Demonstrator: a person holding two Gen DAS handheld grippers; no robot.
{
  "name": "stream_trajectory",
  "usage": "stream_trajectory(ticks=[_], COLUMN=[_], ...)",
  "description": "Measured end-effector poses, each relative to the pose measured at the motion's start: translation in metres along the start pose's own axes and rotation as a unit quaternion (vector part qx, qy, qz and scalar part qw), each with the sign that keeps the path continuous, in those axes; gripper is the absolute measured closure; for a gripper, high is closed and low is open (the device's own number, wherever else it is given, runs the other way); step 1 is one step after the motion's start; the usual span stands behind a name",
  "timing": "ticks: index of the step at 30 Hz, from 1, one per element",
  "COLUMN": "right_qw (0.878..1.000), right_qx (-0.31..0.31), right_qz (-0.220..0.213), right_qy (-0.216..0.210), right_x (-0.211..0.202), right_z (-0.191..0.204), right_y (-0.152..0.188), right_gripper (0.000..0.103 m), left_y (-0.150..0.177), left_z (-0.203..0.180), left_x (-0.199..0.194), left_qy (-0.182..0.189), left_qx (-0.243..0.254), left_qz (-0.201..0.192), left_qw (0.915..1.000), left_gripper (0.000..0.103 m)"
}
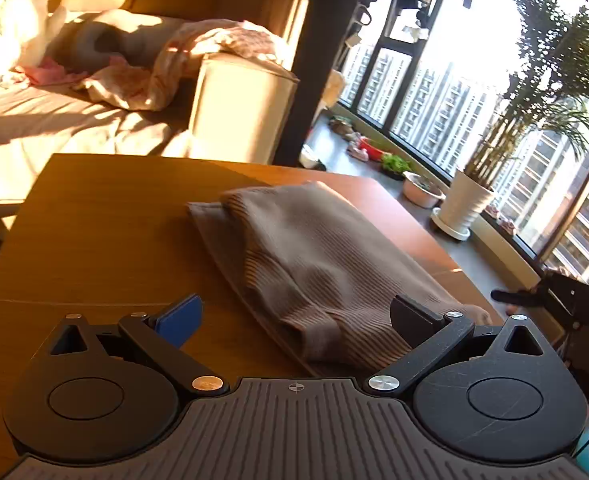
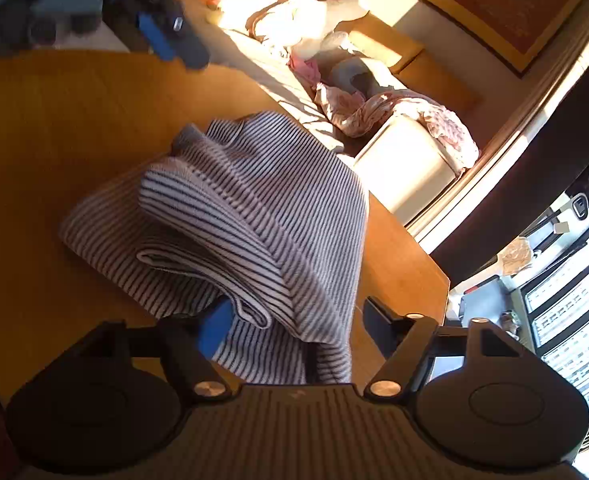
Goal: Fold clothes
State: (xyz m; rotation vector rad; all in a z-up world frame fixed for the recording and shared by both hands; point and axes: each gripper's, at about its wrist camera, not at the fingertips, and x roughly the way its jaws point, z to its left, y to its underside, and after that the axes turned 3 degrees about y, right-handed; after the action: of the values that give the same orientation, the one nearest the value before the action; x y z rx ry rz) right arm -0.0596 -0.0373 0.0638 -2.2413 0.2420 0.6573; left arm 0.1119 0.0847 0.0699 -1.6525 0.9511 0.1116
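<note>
A striped garment [image 1: 314, 264] lies folded in a thick bundle on the wooden table [image 1: 94, 220]. My left gripper [image 1: 298, 318] is open, its fingers wide apart just above the bundle's near end, holding nothing. In the right wrist view the same striped garment [image 2: 250, 208] lies bunched in layers on the table [image 2: 54, 128]. My right gripper [image 2: 298, 326] is open, and cloth hangs between its fingers, over the blue left pad [image 2: 214, 330]. The left gripper [image 2: 166, 36] shows blurred at the table's far edge. The right gripper [image 1: 554, 300] shows at the right edge of the left wrist view.
A sofa [image 1: 54, 120] with a pink blanket [image 1: 198, 56] and a beige armrest [image 1: 238, 112] stands beyond the table. A potted palm in a white pot [image 1: 466, 200] and small bowls stand by the window [image 1: 454, 92] at right. Framed pictures [image 2: 510, 4] hang on the wall.
</note>
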Motion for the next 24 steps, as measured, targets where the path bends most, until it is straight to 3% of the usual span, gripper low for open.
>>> stream_trajectory(ticks=[5, 7, 9, 12, 15, 20, 24], right_qw=[0.993, 0.983, 0.973, 0.970, 0.968, 0.948, 0.921], right_qx=[0.115, 0.176, 0.217, 0.233, 0.242, 0.311, 0.379], right_qz=[-0.026, -0.044, -0.061, -0.059, -0.036, -0.005, 0.006], right_qy=[-0.026, -0.038, -0.044, -0.048, -0.056, -0.073, -0.083], right_x=[-0.015, -0.015, -0.004, 0.032, 0.067, 0.100, 0.103], right_z=[-0.051, -0.068, -0.079, -0.078, -0.067, -0.055, -0.059], right_y=[-0.008, -0.009, -0.012, -0.019, -0.019, -0.004, 0.007], right_gripper=[0.026, 0.041, 0.048, 0.048, 0.046, 0.042, 0.030], left_y=[0.005, 0.008, 0.014, 0.026, 0.036, 0.042, 0.046], left_z=[-0.032, -0.045, -0.054, -0.059, -0.058, -0.041, -0.026], left_x=[0.028, 0.043, 0.058, 0.078, 0.078, 0.071, 0.061], left_qy=[0.029, 0.041, 0.045, 0.011, -0.003, -0.018, -0.010], left_qx=[0.023, 0.029, 0.039, 0.059, 0.082, 0.073, 0.051], left_qz=[0.008, 0.003, 0.010, 0.045, 0.047, 0.052, 0.040], left_qw=[0.9993, 0.9987, 0.9982, 0.9972, 0.9955, 0.9958, 0.9978], left_gripper=[0.000, 0.000, 0.001, 0.004, 0.004, 0.003, 0.002])
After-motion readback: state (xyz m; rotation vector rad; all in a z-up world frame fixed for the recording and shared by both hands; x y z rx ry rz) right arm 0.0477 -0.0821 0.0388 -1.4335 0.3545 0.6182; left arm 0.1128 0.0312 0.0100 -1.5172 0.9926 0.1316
